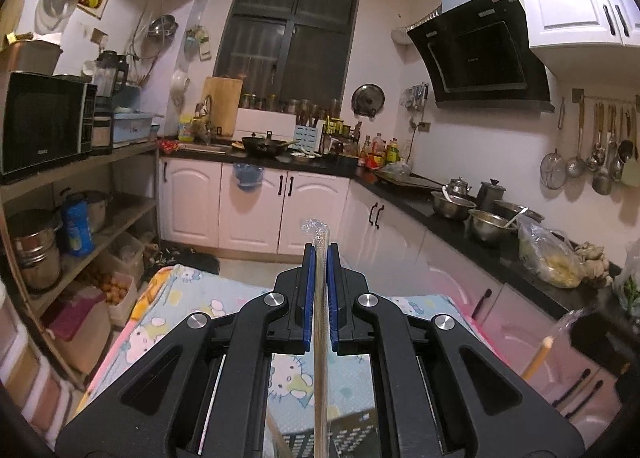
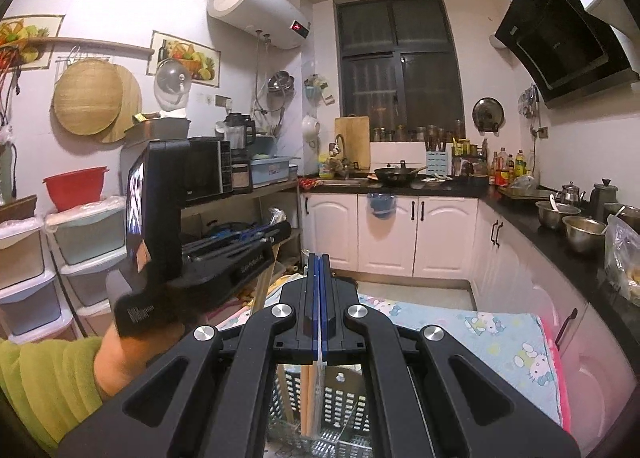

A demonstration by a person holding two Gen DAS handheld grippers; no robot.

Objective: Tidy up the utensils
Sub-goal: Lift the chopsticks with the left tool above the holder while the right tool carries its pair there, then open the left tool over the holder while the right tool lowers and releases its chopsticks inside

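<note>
1. The left gripper (image 1: 321,258) has its blue pads clenched on a pair of chopsticks in a clear plastic sleeve (image 1: 320,318): pale wood, thin, running straight up between the fingers, with the crinkled sleeve end sticking out just past the fingertips.
2. The right gripper (image 2: 319,270) is clamped shut on a thin sleeved chopstick pair (image 2: 319,374); only a pale sliver shows below the pads, and in the left wrist view its wooden end with a clear wrapper tip (image 1: 540,354) appears at the right side.
3. Under both grippers stands a perforated utensil basket (image 2: 344,398) holding more wooden sticks; it sits near the close edge of a table covered by a cartoon-cat cloth (image 2: 500,334).
4. Held up at the left in the right wrist view is the left gripper's black body, with a hand (image 2: 120,354) in a green sleeve (image 2: 44,382) beneath it.
5. Around: white cabinets (image 1: 248,206) under a black counter, a wok (image 1: 264,146), steel bowls (image 1: 488,224), a microwave (image 1: 44,122) on a shelf, hanging ladles (image 1: 600,146), a range hood (image 1: 480,54), a water heater (image 2: 260,10).
6. Small white lettering on the gripper body is too blurred to read.
</note>
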